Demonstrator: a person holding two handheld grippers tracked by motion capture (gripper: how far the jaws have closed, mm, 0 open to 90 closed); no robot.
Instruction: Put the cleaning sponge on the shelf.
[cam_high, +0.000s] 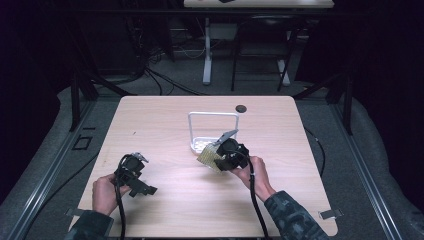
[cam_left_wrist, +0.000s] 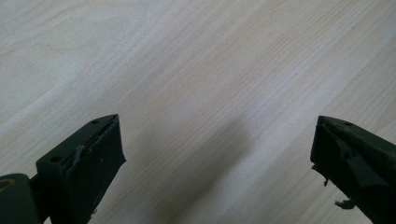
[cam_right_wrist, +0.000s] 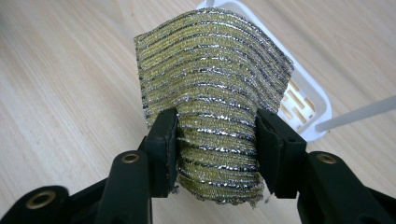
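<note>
right gripper view has the right gripper (cam_right_wrist: 217, 140) clenched on a glittery sponge (cam_right_wrist: 212, 88) just above the white rack (cam_right_wrist: 306, 100). held only by its lower edge, it could flop and miss the tray. left gripper (cam_left_wrist: 217, 158) rests released over the surface (cam_left_wrist: 187, 56).

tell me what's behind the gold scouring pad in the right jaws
Behind the scouring pad sits a white slotted tray with a wire handle; the pad covers most of the tray's inside.

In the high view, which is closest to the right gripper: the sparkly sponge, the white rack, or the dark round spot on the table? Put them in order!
From the right gripper:
1. Sparkly sponge, clamped between its jaws, just left of the hand.
2. White rack, right behind the sponge, toward the table's middle.
3. Dark round spot, near the table's far edge.
</note>
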